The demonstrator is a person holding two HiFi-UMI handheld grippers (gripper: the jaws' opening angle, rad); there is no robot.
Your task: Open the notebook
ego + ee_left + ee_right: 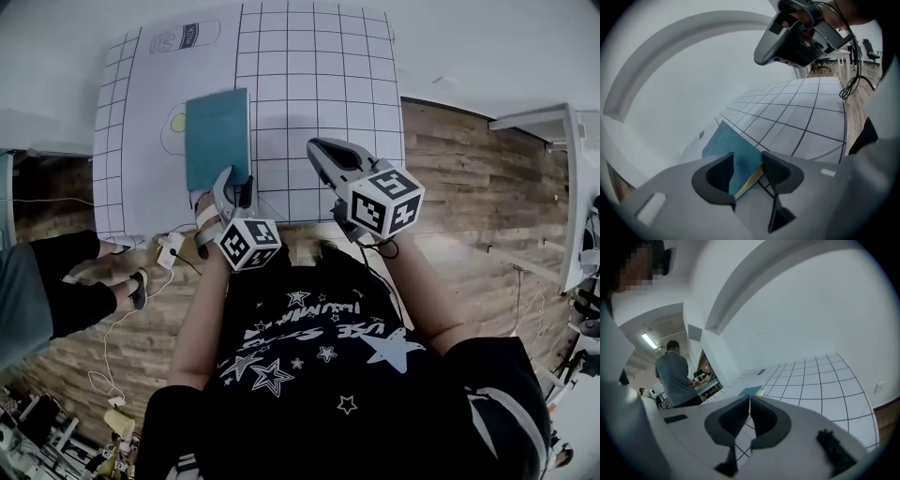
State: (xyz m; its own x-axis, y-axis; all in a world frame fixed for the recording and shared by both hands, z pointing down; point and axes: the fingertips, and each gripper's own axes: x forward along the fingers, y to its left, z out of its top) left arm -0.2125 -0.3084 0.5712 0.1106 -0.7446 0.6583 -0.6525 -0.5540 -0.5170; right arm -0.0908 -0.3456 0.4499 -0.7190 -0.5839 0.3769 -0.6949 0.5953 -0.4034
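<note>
The left gripper point(746, 169) is held wide astride the near corner of the closed teal notebook point(217, 136) (pads not pressing), seemingly to catch its cover. The notebook is laid toward the near-left corner of the gridded sheet point(319, 94). The right gripper point(749, 414) is kept closed and empty, off to one side.

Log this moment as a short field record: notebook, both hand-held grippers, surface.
notebook: teal, closed, flat on the grid mat
left hand-held gripper: jaws apart, notebook's near corner between them, no grip evident
right hand-held gripper: jaws together, nothing between them, to the notebook's right in the head view
surface: grid mat on a wood-plank surface
task status: cover not yet lifted
</note>
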